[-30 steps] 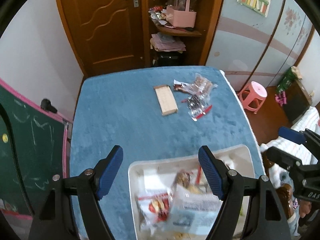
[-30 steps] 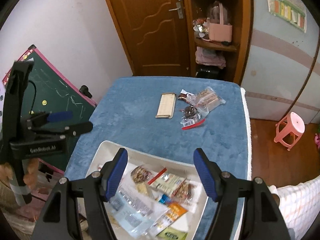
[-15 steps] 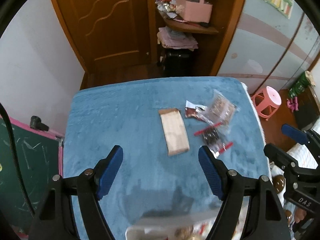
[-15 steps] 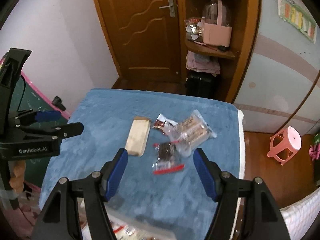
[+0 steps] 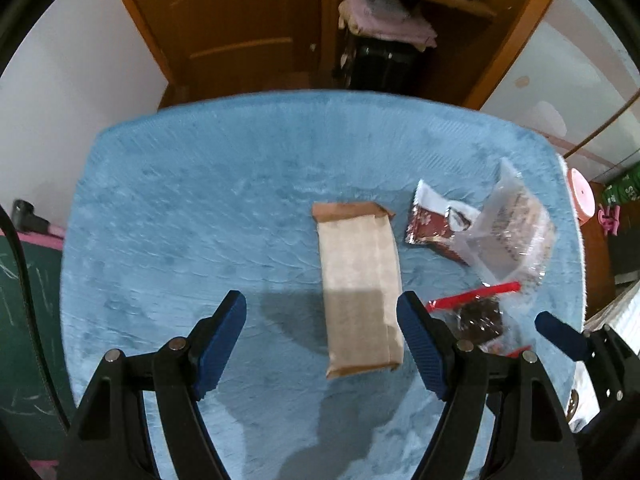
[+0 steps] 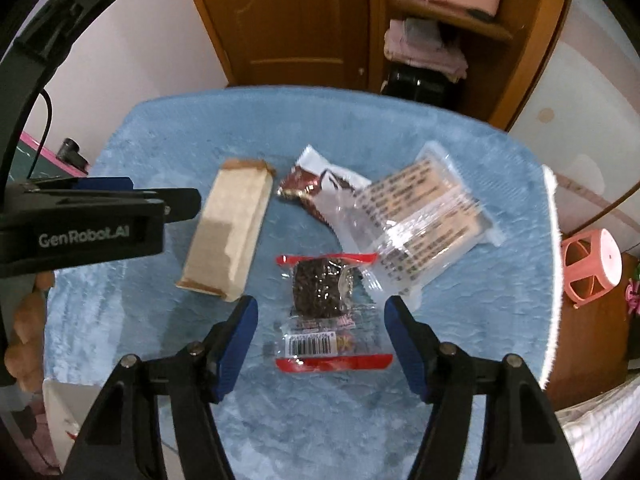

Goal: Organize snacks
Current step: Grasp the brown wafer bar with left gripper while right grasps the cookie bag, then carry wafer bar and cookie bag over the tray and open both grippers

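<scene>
Both claws agape, empty

Left gripper pointed down over blue cloth, jaws wide, nothing between pads. Brown paper packet lay just ahead, near right finger. Red-edged snack packet, clear bag, dark-red wrapper lay rightward. Right gripper partly visible at right edge.

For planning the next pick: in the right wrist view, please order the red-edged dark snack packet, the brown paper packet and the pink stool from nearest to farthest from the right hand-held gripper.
1. Red-edged dark snack packet, between the fingers.
2. Brown paper packet, ahead left.
3. Pink stool, far right, off the table.
</scene>
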Demonstrator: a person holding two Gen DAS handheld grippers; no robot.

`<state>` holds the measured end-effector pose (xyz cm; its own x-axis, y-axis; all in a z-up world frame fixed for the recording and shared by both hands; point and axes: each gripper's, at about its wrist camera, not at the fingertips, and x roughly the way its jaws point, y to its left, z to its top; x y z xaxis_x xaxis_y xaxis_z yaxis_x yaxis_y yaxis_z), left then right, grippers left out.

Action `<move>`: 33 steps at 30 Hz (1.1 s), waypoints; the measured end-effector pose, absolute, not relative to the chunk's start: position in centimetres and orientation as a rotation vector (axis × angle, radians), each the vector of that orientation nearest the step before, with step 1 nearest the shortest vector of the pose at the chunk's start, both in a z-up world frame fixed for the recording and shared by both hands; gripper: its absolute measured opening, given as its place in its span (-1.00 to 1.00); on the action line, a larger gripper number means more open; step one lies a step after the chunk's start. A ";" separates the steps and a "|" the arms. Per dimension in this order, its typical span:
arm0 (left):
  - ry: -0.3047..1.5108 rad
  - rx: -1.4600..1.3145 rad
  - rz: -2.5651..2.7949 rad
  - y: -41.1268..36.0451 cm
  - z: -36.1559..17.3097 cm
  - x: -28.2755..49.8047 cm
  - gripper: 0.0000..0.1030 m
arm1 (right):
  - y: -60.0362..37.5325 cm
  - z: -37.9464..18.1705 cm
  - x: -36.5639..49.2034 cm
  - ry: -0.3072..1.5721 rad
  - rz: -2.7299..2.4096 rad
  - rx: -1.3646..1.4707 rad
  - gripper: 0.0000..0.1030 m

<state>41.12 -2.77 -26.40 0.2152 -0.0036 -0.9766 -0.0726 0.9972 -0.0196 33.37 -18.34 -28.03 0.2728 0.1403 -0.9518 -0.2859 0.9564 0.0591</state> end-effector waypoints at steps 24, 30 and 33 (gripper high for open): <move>1.446 -0.123 0.064 -5.4 -33.7 41.3 0.44 | -16.3 -32.3 34.9 1.313 0.386 -0.231 0.14; 1.404 -0.114 0.076 -4.9 -33.0 39.6 0.01 | -16.8 -31.7 34.2 1.319 0.395 -0.184 -0.21; 1.383 -0.087 0.109 -4.1 -32.1 38.1 0.01 | -17.2 -30.9 33.4 1.321 0.402 -0.159 -0.22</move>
